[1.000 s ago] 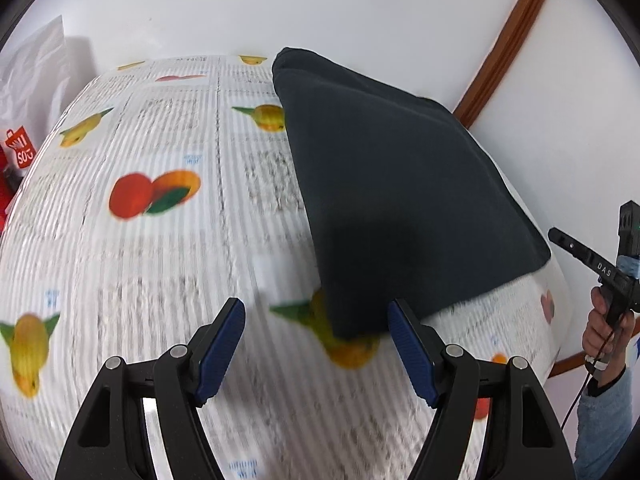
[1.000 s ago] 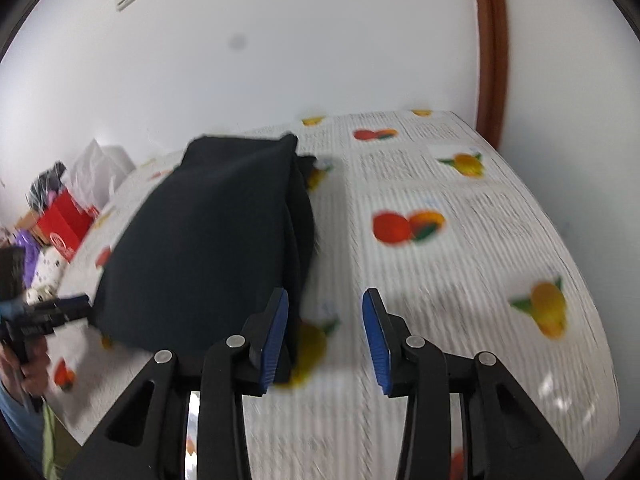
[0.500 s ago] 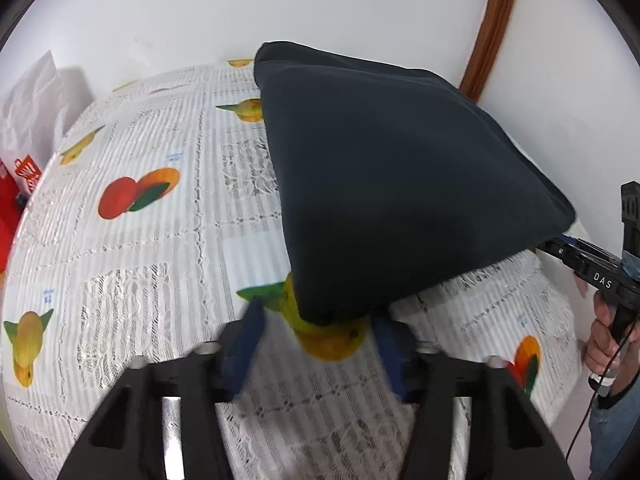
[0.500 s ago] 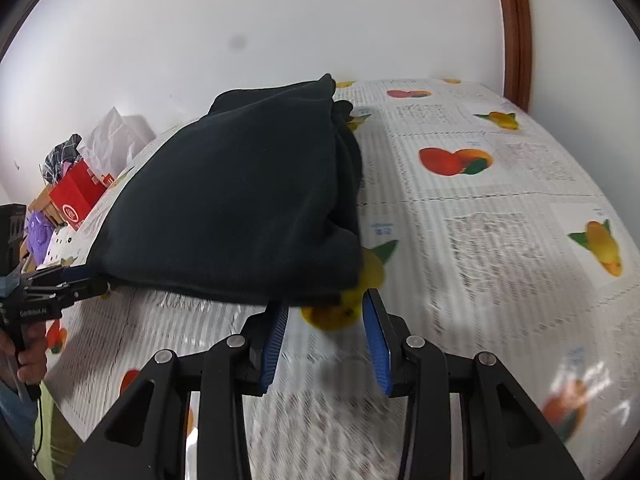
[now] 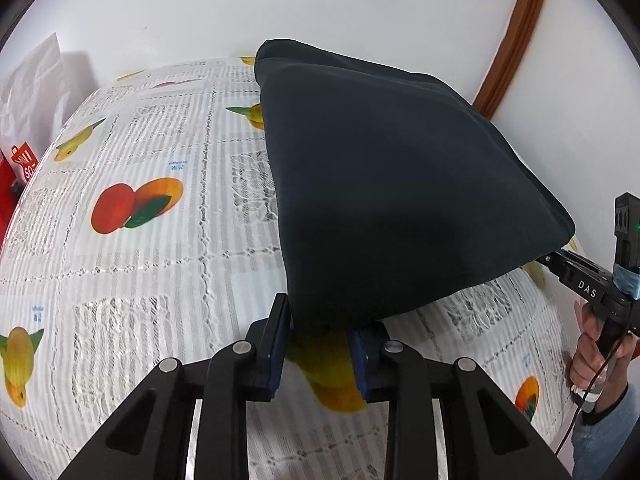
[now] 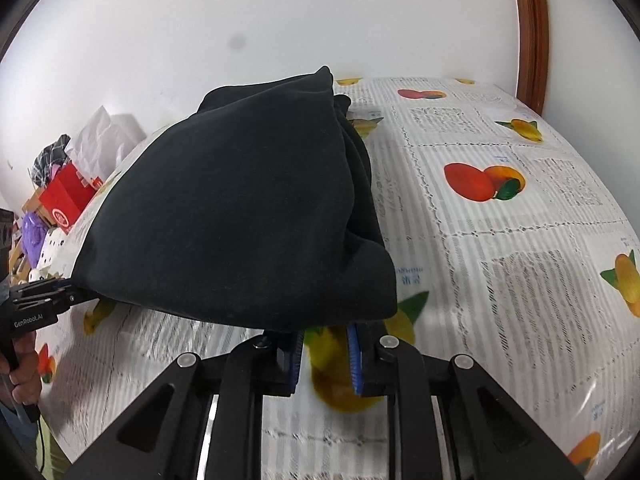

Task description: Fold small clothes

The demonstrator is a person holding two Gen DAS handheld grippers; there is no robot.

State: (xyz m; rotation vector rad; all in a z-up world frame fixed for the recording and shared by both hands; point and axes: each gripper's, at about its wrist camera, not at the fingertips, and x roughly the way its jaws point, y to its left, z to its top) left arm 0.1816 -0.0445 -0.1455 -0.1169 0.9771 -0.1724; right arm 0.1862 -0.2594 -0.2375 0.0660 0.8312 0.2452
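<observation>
A dark navy garment (image 5: 384, 184) is folded over on a table with a fruit-print cloth (image 5: 132, 208). My left gripper (image 5: 318, 336) is shut on the garment's near left corner and holds it raised. My right gripper (image 6: 324, 346) is shut on the near right corner, also raised, and shows from the side in the left wrist view (image 5: 560, 260). In the right wrist view the garment (image 6: 240, 216) hangs as a sheet between both grippers, and the left gripper (image 6: 60, 292) pinches its far corner at the left edge.
A white wall stands behind the table, with a brown door frame (image 5: 516, 28) at the right. A red bag (image 6: 64, 196), white bags and clutter lie off the table's left side. The person's hand (image 5: 592, 344) holds the right gripper's handle.
Both grippers moved in to the garment's near corners and shut on them. The near edge has lifted off the cloth.
</observation>
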